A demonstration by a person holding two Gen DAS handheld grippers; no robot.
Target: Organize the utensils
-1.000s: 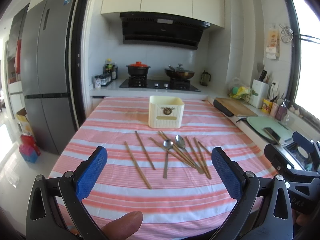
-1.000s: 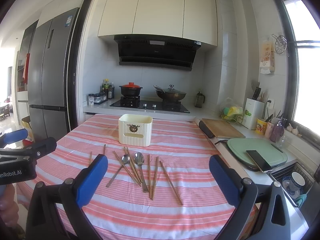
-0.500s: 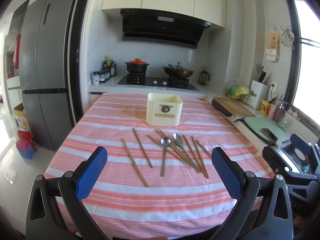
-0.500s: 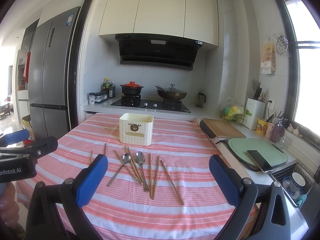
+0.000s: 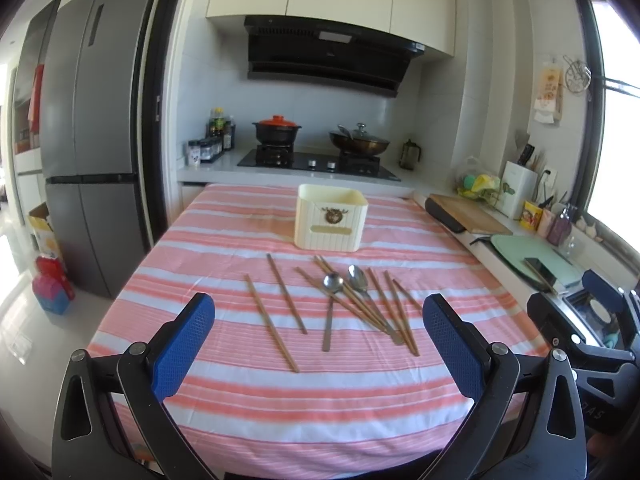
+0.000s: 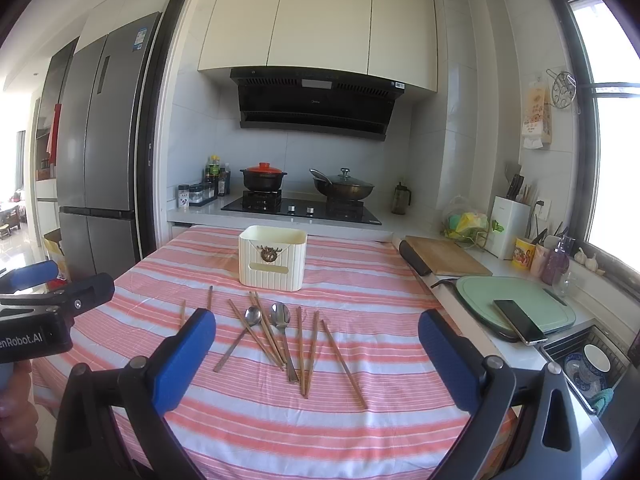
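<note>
Several wooden chopsticks (image 5: 272,322) and two metal spoons (image 5: 330,304) lie scattered on the pink striped tablecloth (image 5: 320,400). They also show in the right wrist view, chopsticks (image 6: 344,364) and spoons (image 6: 282,332). A cream utensil holder (image 5: 331,222) stands upright behind them, also in the right wrist view (image 6: 272,258). My left gripper (image 5: 319,340) is open and empty, above the table's near edge. My right gripper (image 6: 316,348) is open and empty, to the right of the left one.
A counter on the right holds a wooden cutting board (image 6: 444,260), a green board with a phone (image 6: 518,320) and a sink with dishes (image 6: 592,364). A stove with pots (image 5: 316,156) is behind the table. A fridge (image 5: 96,152) stands at left.
The left gripper has risen and tilted, so the table shows lower and the thumb at the bottom edge is gone. The right gripper moved slightly. Utensils have not moved.
</note>
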